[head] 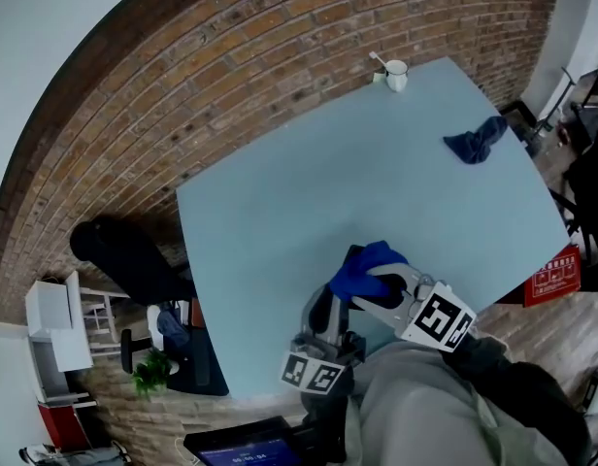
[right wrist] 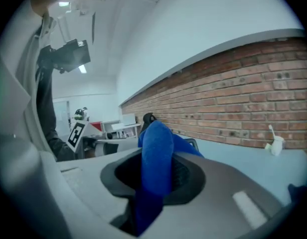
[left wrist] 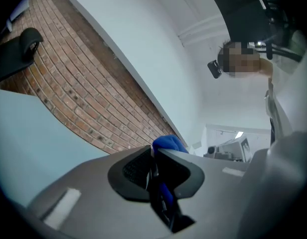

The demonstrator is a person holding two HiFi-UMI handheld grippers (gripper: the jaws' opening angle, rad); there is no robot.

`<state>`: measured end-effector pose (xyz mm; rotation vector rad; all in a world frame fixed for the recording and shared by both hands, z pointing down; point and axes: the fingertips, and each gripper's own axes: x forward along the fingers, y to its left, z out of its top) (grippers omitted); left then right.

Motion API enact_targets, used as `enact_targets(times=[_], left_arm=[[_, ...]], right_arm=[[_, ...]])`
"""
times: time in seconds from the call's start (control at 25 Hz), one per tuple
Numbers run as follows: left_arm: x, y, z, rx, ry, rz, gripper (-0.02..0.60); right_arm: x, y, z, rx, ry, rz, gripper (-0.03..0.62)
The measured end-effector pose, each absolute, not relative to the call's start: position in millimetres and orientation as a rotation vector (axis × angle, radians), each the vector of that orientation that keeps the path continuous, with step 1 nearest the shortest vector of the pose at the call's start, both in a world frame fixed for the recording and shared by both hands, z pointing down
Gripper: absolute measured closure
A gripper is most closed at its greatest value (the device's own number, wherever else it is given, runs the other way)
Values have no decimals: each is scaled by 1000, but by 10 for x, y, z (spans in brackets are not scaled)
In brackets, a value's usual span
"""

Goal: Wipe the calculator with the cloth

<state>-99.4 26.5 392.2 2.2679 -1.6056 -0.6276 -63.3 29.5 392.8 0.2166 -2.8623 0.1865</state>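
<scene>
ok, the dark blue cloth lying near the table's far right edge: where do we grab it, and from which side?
Pinch the dark blue cloth by its bunched-up ridge, coming straight down from above. It lies crumpled in a heap on the table, so folds stand up to pinch. Its outer edges hug the surface and would probably slip a sideways approach.

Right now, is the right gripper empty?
No, the right gripper has the blue cloth pinched between its jaws, as the right gripper view shows.
</scene>
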Motion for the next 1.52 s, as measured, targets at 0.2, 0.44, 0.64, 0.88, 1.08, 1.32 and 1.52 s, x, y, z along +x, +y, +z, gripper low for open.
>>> enact_targets(times=[0.2, 0.44, 0.64, 0.88, 1.08, 1.32, 1.52], left_arm=[[-846, 322, 3759, 2455, -1704, -407, 541], [-814, 335, 3681, 2568, -1813, -248, 541], [-896, 503, 3418, 2615, -1762, -410, 542], [-1079, 546, 3192, 2622, -1683, -604, 543], [-805, 568, 3231, 2762, -1500, -541, 543], [-821, 515, 3279, 2650, -1552, -596, 543], [-1169, 385, 3299, 2448, -1639, -744, 543]], right_arm=[[-422, -300, 3805, 380, -2857, 221, 502], [-678, 171, 3584, 183, -2807, -23, 505], [-457, -306, 3480, 323, -2953, 335, 500], [-145, -432, 4136, 241, -2801, 852, 500], [-207, -366, 3473, 11, -2991, 1068, 500], [-145, -302, 3591, -2, -2964, 1072, 494], [-33, -256, 3925, 338, -2894, 702, 493]])
